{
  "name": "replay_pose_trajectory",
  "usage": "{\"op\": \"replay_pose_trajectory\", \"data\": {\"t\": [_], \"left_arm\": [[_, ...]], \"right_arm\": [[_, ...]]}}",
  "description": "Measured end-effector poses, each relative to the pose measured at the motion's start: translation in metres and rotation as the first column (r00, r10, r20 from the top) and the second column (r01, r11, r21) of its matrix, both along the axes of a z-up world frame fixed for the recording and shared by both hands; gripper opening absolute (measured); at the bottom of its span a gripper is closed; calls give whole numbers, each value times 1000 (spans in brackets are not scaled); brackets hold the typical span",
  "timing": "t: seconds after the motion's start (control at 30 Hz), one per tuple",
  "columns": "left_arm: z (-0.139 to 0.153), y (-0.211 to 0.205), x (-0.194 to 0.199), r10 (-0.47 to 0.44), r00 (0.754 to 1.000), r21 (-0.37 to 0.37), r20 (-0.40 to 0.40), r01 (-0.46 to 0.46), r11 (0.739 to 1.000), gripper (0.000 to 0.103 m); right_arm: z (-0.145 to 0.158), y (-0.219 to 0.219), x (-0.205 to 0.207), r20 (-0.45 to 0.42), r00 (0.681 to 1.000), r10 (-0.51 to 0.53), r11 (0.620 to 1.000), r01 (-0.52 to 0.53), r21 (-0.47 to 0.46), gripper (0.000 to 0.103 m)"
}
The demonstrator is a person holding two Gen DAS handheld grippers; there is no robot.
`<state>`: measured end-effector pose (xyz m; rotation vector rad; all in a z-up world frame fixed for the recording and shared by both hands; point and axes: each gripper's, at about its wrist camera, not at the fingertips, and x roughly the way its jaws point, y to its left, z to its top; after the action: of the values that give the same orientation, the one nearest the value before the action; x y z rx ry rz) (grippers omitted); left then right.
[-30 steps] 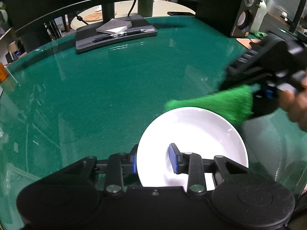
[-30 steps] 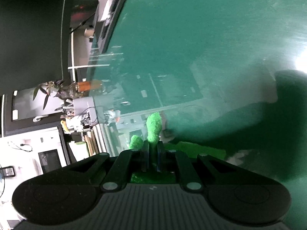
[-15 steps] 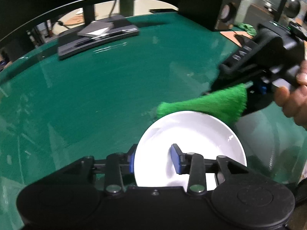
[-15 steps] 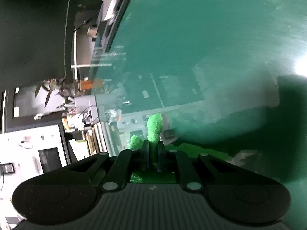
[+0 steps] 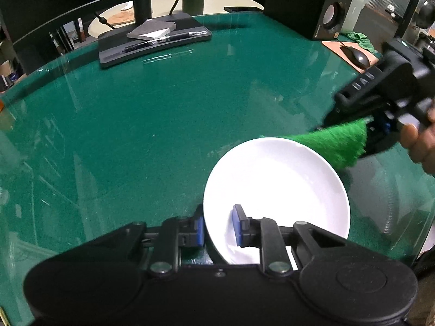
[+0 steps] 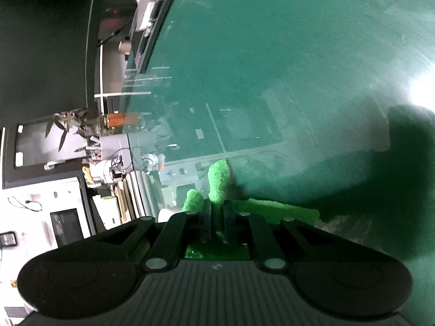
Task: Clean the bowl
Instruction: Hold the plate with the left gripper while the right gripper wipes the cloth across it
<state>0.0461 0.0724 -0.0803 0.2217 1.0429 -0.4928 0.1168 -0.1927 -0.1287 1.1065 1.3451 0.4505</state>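
A white bowl (image 5: 277,190) sits on the green glass-topped table (image 5: 163,108) at the near right. My left gripper (image 5: 217,226) is shut on the bowl's near-left rim, one pad outside and one inside. My right gripper (image 5: 380,127) is shut on a green cloth (image 5: 337,141) that hangs at the bowl's far-right rim. In the right wrist view the right gripper (image 6: 217,217) pinches the green cloth (image 6: 218,182), and the bowl is out of view.
A black tray with a notepad and pens (image 5: 152,40) lies at the table's far side. A black speaker (image 5: 323,8) stands far right, with a mouse on an orange pad (image 5: 353,54) near it. The table's glass edge (image 5: 402,217) runs close on the right.
The green cloth and right gripper have shifted right, from over the bowl's far rim to its far-right edge. The left gripper keeps its hold on the bowl.
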Motion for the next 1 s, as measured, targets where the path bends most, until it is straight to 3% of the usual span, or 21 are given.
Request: {"op": "replay_pose_trajectory", "data": {"t": [0.2, 0.47, 0.6, 0.8, 1.0], "left_arm": [[0, -2, 0, -7, 1000, 11, -1, 7, 1000, 22], [-2, -6, 3, -56, 998, 3, -5, 56, 998, 25], [-2, -8, 5, -79, 997, 17, -17, 79, 997, 26], [-2, -13, 9, -98, 995, 46, -33, 100, 994, 27], [-2, -16, 10, -140, 989, 51, -37, 142, 989, 29]], "right_arm": [[6, 38, 29, 61, 993, 106, 994, -105, -10, 10], [5, 4, 4, 0, 993, 117, 991, -116, -68, 10], [6, 9, 8, 8, 990, 144, 986, -143, -87, 9], [5, 39, 29, 61, 978, 200, 979, -197, -54, 10], [4, 6, 12, 23, 984, 178, 983, -177, -42, 9]]}}
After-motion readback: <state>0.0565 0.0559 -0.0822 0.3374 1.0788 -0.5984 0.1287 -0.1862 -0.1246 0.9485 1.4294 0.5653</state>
